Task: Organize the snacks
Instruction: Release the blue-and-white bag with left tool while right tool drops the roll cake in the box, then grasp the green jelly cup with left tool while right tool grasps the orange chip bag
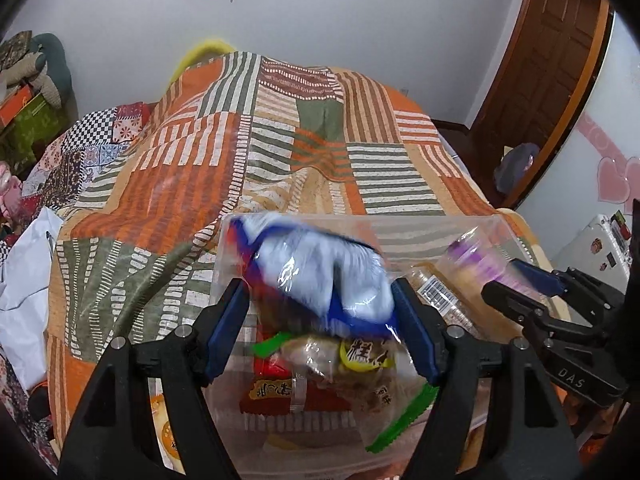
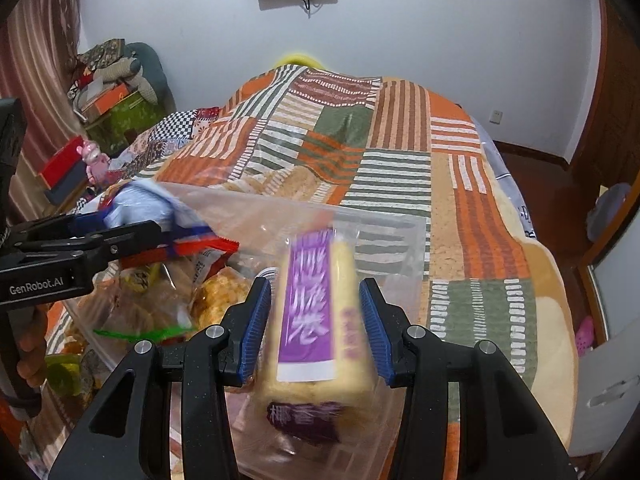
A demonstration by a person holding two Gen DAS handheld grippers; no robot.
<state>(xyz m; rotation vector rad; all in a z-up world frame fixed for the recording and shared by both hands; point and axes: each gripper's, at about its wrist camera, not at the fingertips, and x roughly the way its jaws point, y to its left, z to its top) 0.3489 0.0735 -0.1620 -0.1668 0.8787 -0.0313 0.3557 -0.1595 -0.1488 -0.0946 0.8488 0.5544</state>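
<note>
A clear plastic box (image 1: 400, 222) sits on the quilt and holds several wrapped snacks, among them a red packet (image 1: 276, 396) and brown cakes (image 1: 360, 356). A blue-and-white snack packet (image 1: 320, 272), blurred, hangs between the fingers of my left gripper (image 1: 316, 292) over the box; the pads do not seem to press it. Over the box's right side, my right gripper (image 2: 316, 304) is shut on a yellow roll cake with a purple label (image 2: 308, 304). The right wrist view shows the left gripper (image 2: 120, 228) at the left edge with the same packet (image 2: 140, 208).
The orange, green and white striped quilt (image 1: 240, 140) covers the bed. A white bag (image 1: 24, 272) lies at its left edge. A wooden door (image 1: 540, 60) and a white appliance (image 1: 592, 248) stand to the right. A hand (image 2: 28, 348) holds the left gripper's handle.
</note>
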